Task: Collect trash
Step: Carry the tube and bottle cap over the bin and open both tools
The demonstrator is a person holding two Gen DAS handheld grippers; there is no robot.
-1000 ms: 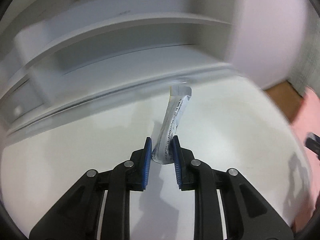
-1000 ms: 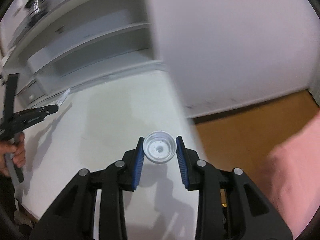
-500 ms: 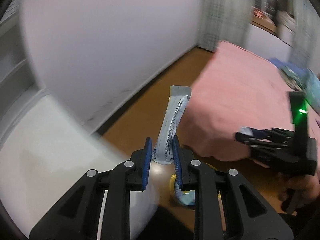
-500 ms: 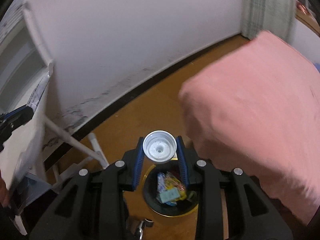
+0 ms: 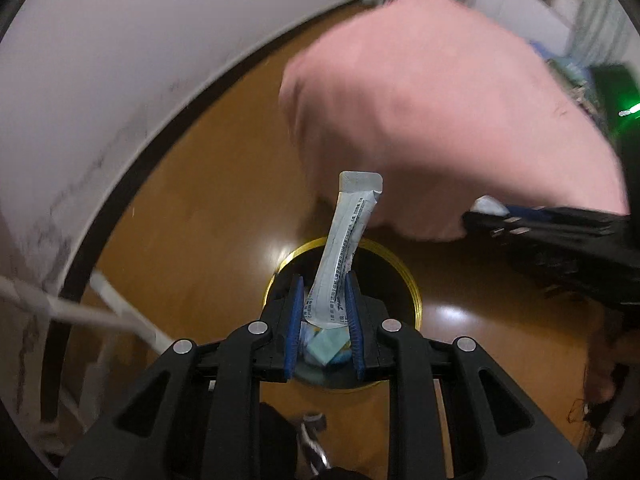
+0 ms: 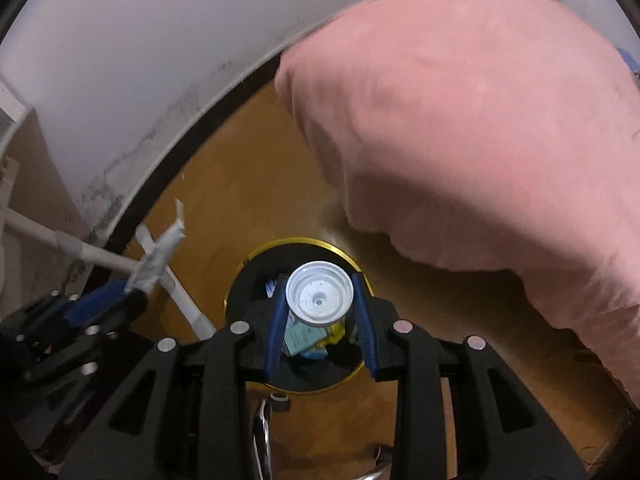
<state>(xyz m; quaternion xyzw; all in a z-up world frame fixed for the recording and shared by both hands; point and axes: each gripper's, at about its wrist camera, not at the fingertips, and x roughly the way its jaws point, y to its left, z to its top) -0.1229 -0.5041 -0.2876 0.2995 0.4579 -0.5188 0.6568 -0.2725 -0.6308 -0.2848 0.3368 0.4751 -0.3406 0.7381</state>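
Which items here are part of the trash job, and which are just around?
Job:
- sachet in left tongs
- white cap in right tongs
- trash bin

Just around:
- pink bedding
- wooden floor
- white wall

Between the blue pads [image 5: 295,312] stands a white sachet [image 5: 340,256] with fine dark print. Below the jaws, a black bin [image 6: 256,264] has a gold rim, holding pale teal and yellow scraps, blurred. The cap [image 6: 320,294] is white. Beyond lies pink fabric [image 6: 480,140] on an orange-brown floor [image 5: 200,200].
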